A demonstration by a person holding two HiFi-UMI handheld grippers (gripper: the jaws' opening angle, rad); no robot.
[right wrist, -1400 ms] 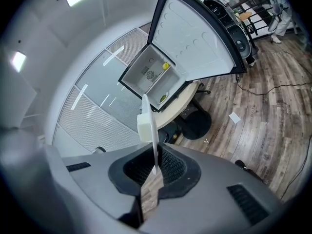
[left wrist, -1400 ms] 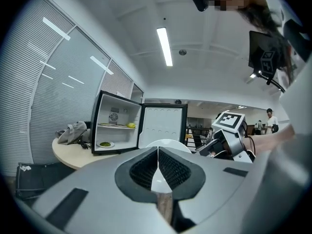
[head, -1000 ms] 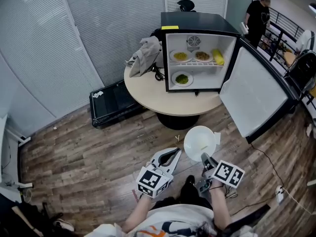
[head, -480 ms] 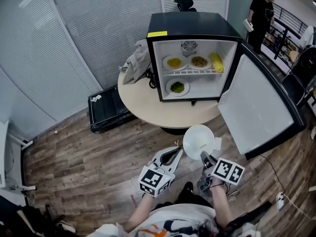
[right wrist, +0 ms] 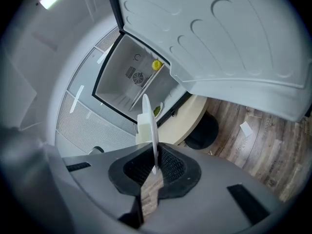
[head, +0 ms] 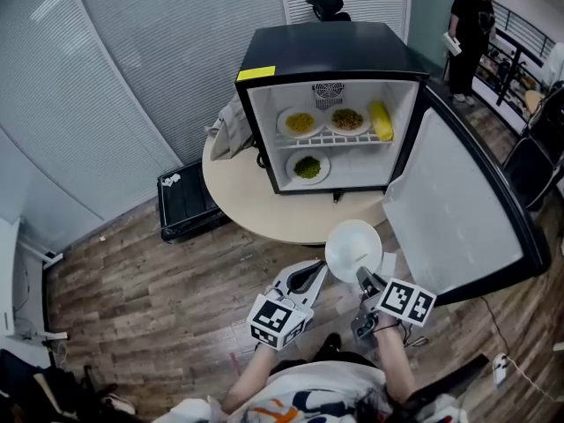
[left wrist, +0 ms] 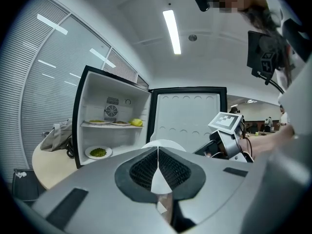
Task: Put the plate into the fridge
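A small black fridge (head: pixel 330 51) stands open on a round beige table (head: pixel 291 217), its door (head: pixel 449 210) swung out to the right. My right gripper (head: pixel 359 274) is shut on the rim of a white plate (head: pixel 353 248), held up in front of the table edge, below the fridge opening. In the right gripper view the plate (right wrist: pixel 149 123) stands edge-on between the jaws of that gripper (right wrist: pixel 154 167), with the fridge (right wrist: pixel 136 77) beyond. My left gripper (head: pixel 319 267) hangs just left of the plate, shut and empty (left wrist: pixel 157 152).
The upper fridge shelf holds two plates of food (head: pixel 300 122) and a corn cob (head: pixel 381 120); a plate of green food (head: pixel 307 166) sits below. A grey cloth (head: pixel 227 117) lies on the table's left. A black case (head: pixel 187 196) rests on the floor. A person (head: pixel 471 25) stands back right.
The fridge and table have come nearer and now fill more of the head view. Both grippers keep their pose, with the plate still in the right one.
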